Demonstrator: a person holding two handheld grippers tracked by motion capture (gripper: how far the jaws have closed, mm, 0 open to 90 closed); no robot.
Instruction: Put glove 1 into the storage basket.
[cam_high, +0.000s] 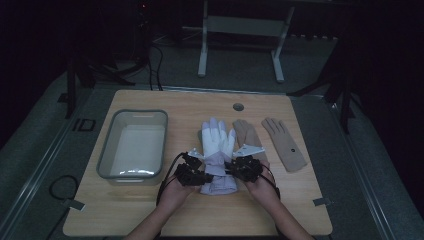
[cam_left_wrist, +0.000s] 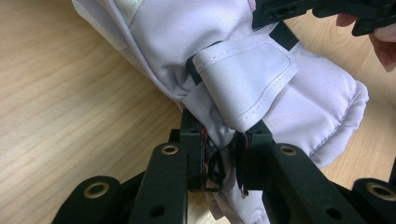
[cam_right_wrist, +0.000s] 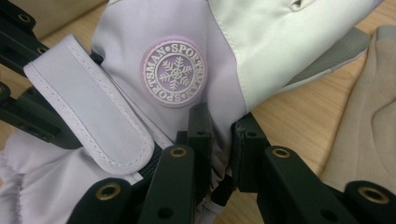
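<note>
High view: lavender glove (cam_high: 218, 150) fingers point away.

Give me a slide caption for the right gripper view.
Right gripper pinching the wrist edge of a lavender ski glove beside its snowflake badge.

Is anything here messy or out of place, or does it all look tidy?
Mostly tidy. The one oddity is the lilac ski glove: its wrist strap hangs loose and the cuff fabric is bunched where the left gripper and right gripper pinch it. The tan gloves lie flat, and the grey tub stands square.
</note>
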